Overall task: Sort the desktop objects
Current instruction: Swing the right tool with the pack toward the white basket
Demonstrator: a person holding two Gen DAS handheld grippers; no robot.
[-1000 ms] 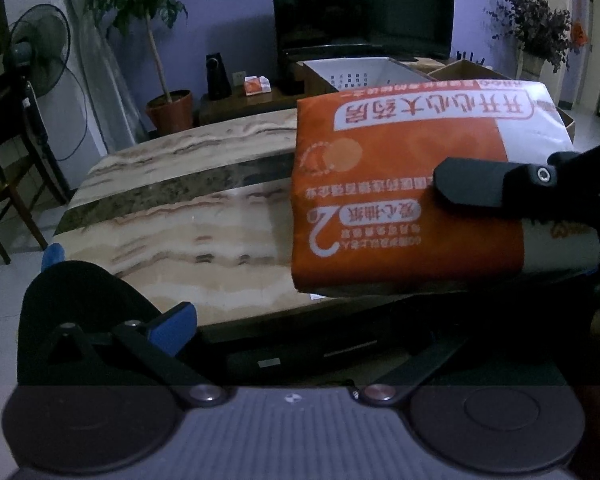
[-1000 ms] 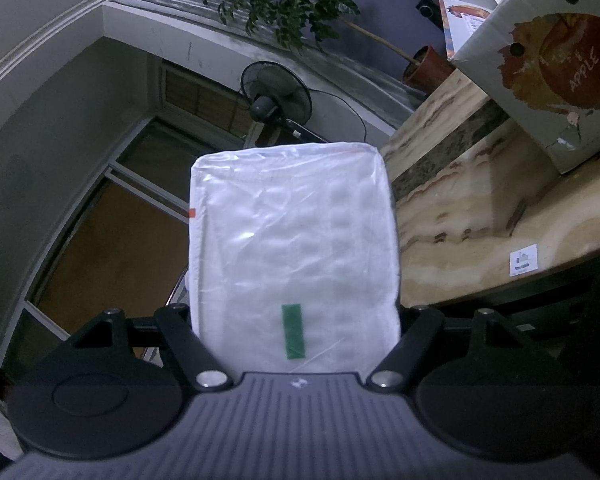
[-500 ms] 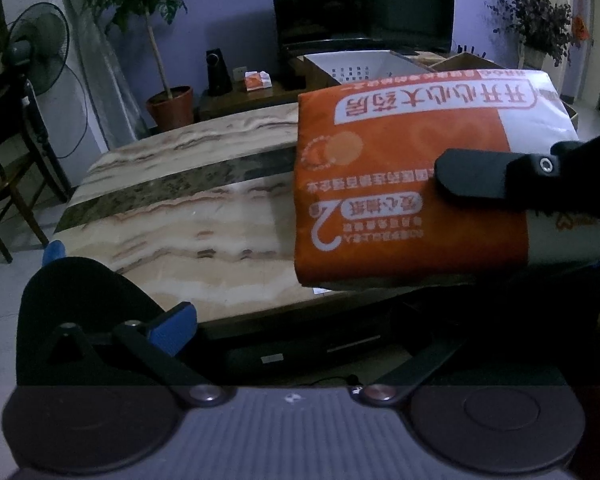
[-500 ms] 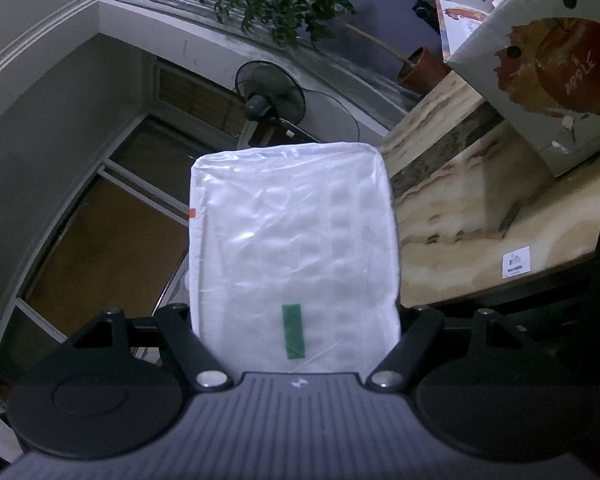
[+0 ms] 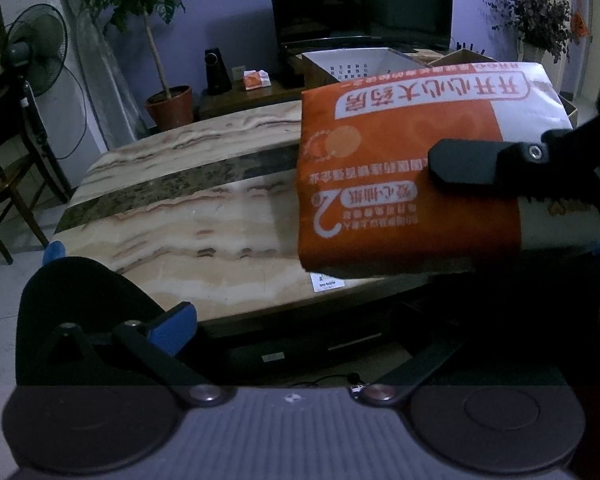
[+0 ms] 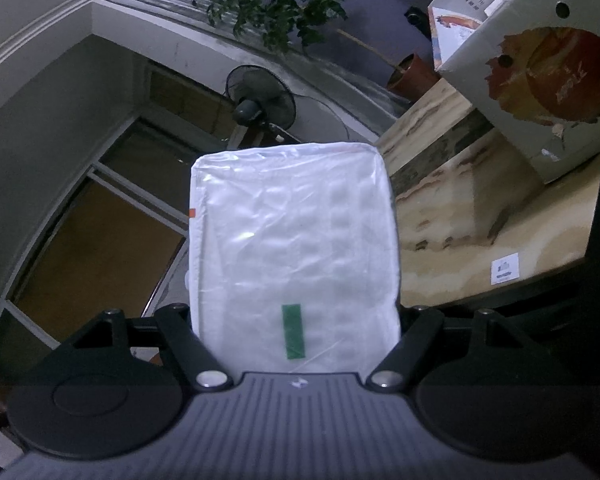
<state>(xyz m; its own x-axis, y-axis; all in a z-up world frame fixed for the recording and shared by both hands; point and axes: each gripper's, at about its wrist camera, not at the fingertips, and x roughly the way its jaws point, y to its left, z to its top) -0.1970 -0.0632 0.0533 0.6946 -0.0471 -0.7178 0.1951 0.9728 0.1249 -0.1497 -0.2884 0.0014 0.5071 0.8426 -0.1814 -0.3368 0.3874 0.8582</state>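
Right gripper was clenched on the tissue pack, held in the air over the near edge of the marble table. Left gripper hung in front of the table, released and holding nothing, its blue pad visible. On the table beyond the pack stood a white cardboard box. Farther back were a TV and a fan.

Both wrist views near, table shared

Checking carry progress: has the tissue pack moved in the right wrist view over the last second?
Yes. The tissue pack stays fixed in the right gripper, but the apple box sits higher and closer, so it moved toward the box.
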